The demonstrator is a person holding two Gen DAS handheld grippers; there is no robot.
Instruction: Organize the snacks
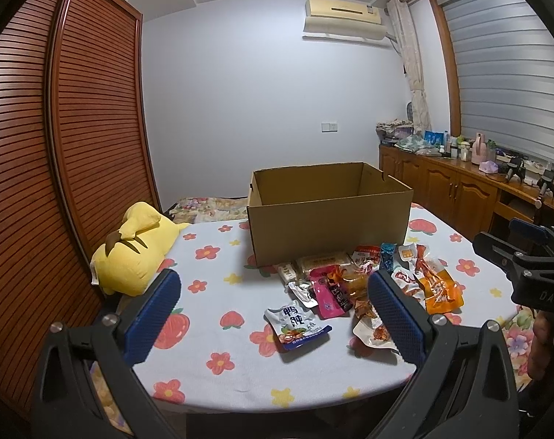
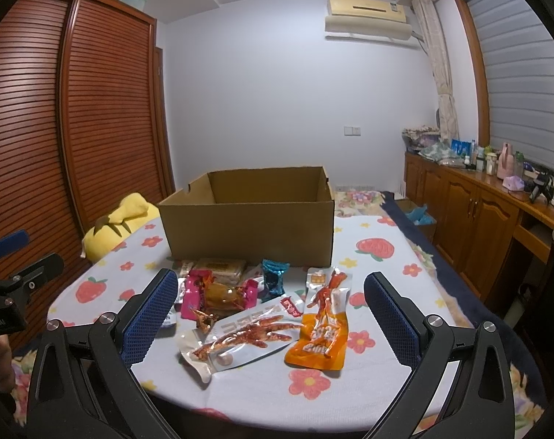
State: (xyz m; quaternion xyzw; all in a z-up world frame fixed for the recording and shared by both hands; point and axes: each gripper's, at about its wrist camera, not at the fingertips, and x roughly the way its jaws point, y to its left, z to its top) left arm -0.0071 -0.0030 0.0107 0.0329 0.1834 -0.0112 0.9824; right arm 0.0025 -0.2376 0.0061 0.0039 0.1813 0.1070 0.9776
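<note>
Right gripper (image 2: pixel 269 314), jaws wide and empty, frames the orange packet (image 2: pixel 322 333) at lower centre, long axis toward the box (image 2: pixel 247 230).

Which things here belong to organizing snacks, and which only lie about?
For the job:
- open brown cardboard box
- orange foil snack packet
- small blue foil candy packet
- pink snack pouch

Lying about:
- yellow plush toy
- pink thermos jug

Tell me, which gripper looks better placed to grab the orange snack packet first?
Probably the right gripper: the flat orange snack packet lies between its open fingers, while from the left gripper it sits off to the right side.
</note>
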